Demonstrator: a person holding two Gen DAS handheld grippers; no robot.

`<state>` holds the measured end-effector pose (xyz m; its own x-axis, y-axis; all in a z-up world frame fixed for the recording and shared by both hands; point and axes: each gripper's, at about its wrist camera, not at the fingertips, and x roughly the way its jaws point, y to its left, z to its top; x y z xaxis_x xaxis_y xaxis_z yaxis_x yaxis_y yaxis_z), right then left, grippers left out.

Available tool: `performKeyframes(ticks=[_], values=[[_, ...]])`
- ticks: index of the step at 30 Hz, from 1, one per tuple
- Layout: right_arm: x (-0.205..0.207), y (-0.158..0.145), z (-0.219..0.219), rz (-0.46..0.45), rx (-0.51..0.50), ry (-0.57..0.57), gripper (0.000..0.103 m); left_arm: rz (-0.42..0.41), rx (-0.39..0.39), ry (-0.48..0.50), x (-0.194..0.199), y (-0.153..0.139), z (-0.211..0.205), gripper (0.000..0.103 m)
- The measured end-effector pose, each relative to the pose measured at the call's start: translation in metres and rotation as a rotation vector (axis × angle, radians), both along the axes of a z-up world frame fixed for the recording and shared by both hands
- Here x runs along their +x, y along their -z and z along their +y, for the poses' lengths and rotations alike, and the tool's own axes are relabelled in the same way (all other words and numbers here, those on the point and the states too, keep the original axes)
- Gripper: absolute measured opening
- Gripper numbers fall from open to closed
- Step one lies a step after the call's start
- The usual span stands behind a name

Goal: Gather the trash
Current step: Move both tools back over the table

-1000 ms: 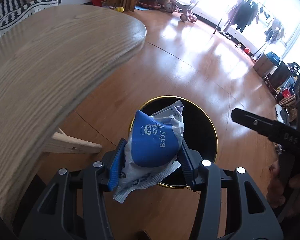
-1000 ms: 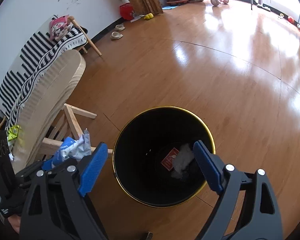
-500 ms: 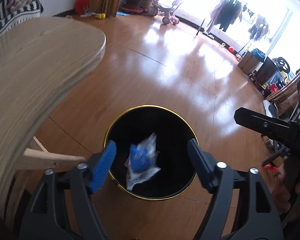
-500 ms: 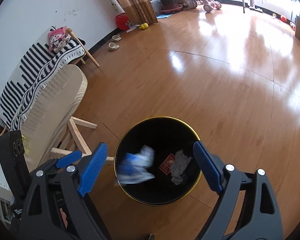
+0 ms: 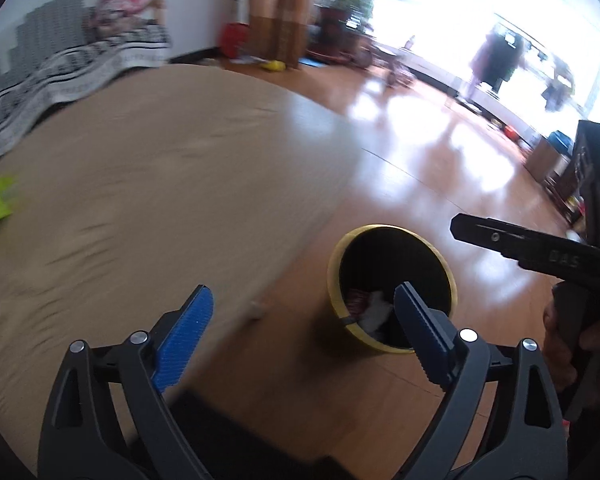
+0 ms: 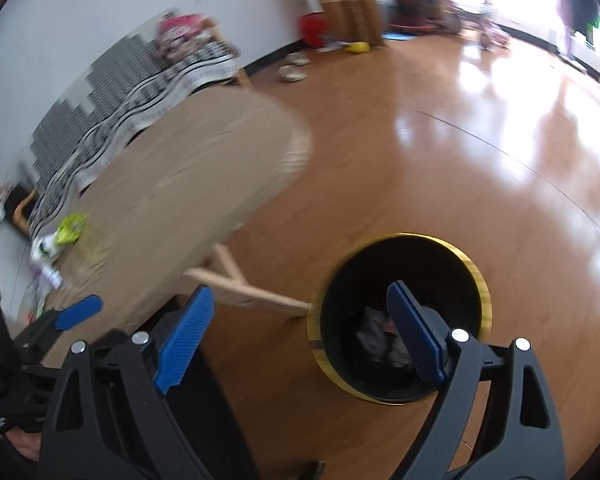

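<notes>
Both the left claw and right claw gape wide, empty; swing one squarely over the yellow-green wrapper on the table, far from the bin

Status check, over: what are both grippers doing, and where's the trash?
Left gripper open, empty. Right gripper open, empty. Wrappers in black bin; green wrapper waiting on table. Nothing in the way.
</notes>
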<state>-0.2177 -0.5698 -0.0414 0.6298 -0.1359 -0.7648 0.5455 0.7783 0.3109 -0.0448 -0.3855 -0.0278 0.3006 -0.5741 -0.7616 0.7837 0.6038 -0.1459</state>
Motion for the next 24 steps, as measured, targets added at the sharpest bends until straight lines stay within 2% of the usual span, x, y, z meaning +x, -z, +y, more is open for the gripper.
performKeyframes(ticks=[7, 14, 19, 24], values=[[0.097, -0.024, 0.111, -0.019, -0.035, -0.261, 0.086, -0.096, 0.029, -0.272, 0.037, -0.03, 0.154, 0.092], [0.18, -0.043, 0.239, -0.045, -0.046, -0.511, 0.086, -0.144, 0.105, -0.572, 0.077, -0.031, 0.308, 0.092], [0.212, -0.048, 0.305, -0.045, -0.055, -0.638, 0.086, -0.131, 0.11, -0.683, 0.091, -0.023, 0.373, 0.092], [0.235, -0.049, 0.334, -0.036, -0.075, -0.682, 0.085, -0.1, 0.109, -0.686, 0.105, -0.01, 0.385, 0.092]])
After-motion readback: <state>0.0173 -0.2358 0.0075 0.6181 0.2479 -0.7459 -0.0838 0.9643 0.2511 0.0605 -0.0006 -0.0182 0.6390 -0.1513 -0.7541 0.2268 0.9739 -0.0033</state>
